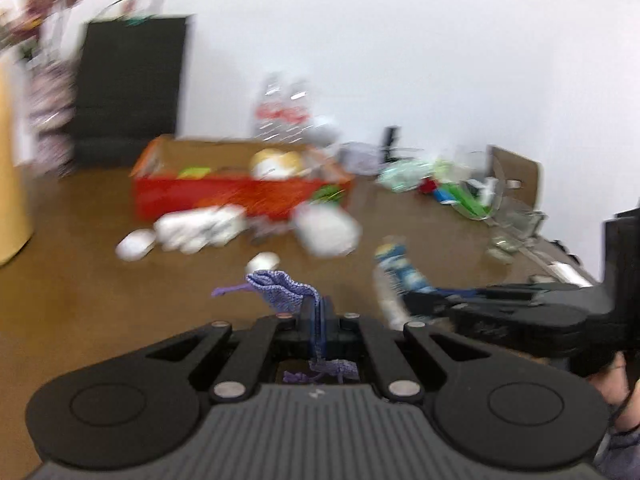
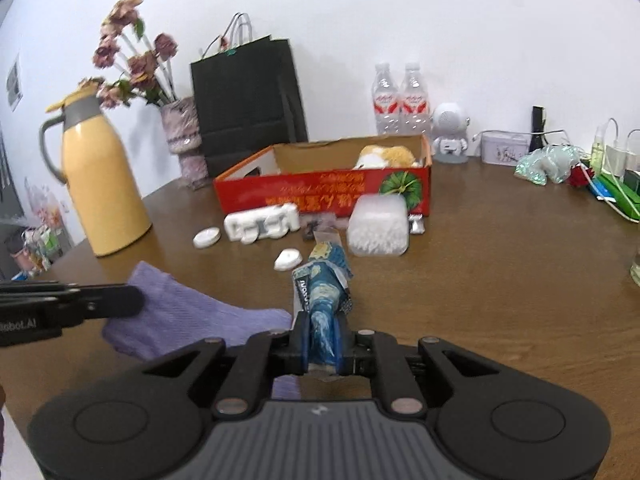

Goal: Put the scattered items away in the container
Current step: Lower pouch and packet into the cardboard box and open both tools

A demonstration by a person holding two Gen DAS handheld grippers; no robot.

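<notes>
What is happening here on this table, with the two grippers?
A person is tidying with two handheld grippers. The left gripper is shut on a purple sock, the right gripper on a blue packet. The red box ahead already holds a plush toy; white items lie before it.

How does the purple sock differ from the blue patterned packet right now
The purple sock is plain, soft knit; the blue patterned packet is glossy and printed. The sock is pinched by the left gripper, the packet by the right gripper. Both are gripped and neither is in the red box.
</notes>
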